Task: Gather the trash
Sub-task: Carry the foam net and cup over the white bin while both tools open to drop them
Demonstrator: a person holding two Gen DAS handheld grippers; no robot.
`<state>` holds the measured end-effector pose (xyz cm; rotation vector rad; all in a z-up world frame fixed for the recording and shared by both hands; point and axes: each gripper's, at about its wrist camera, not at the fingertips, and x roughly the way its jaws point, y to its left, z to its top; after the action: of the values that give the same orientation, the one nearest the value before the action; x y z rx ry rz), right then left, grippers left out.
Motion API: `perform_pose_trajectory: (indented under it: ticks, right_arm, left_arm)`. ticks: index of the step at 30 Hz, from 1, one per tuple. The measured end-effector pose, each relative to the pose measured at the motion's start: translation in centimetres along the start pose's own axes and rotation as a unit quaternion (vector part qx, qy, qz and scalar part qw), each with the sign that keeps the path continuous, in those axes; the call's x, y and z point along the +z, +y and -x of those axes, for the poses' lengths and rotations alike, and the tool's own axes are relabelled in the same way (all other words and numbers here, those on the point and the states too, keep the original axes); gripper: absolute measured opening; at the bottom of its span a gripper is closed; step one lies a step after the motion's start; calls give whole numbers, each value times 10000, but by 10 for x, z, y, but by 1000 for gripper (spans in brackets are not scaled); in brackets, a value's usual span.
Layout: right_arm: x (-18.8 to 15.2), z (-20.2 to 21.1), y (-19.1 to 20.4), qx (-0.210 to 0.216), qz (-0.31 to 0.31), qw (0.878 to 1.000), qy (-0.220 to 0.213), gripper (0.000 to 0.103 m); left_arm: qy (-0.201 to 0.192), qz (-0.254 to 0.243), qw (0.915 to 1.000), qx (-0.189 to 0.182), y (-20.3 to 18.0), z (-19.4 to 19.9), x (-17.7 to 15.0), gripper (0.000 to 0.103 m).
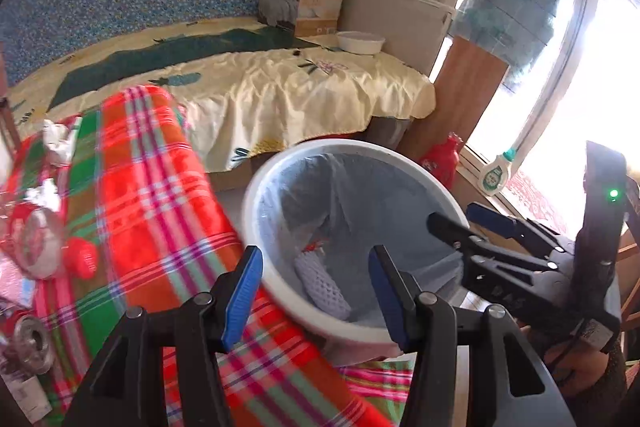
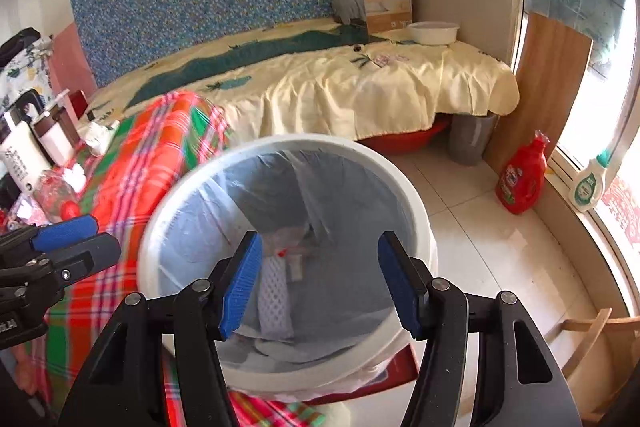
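A white bin (image 1: 340, 145) with a thin plastic liner stands beside a table under a red and green plaid cloth (image 1: 152, 187). A white foam net sleeve (image 1: 324, 287) and a small wrapper (image 2: 290, 253) lie in the bin. My left gripper (image 1: 314, 297) hangs open over the bin's near left rim with nothing between its fingers. Over the bin (image 2: 304, 143) my right gripper (image 2: 320, 283) is open too and holds nothing. Each gripper shows in the other's view: right gripper (image 1: 456, 217), left gripper (image 2: 92, 239). On the cloth lie a crumpled tissue (image 1: 58, 139), a clear bottle with a red cap (image 1: 44, 247) and a can (image 1: 32, 343).
A bed with a cream sheet (image 2: 360, 87) runs behind the bin, with a white basin (image 2: 434, 33) and boxes on it. A red detergent bottle (image 2: 522, 179) stands on the tiled floor. A white and green bottle (image 2: 588, 187) sits on the sill. A wooden chair (image 2: 592, 335) is at lower right.
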<state>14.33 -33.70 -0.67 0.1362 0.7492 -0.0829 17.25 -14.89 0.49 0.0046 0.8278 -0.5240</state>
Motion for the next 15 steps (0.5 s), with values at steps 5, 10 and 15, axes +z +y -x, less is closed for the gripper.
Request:
perform_pose_trajectory:
  ticks: [5, 10, 15]
  right_arm:
    - [2, 19, 25, 270, 99, 9993, -230, 61]
    - [-1, 32, 56, 559, 265, 9974, -361, 61]
    - [-7, 38, 85, 807, 484, 9949, -367, 61]
  left_arm:
    - [-261, 164, 9987, 401, 25, 40, -9, 55]
    - [-512, 359, 9960, 641, 47, 78, -23, 55]
    - [-728, 560, 9897, 1099, 75, 114, -44, 55]
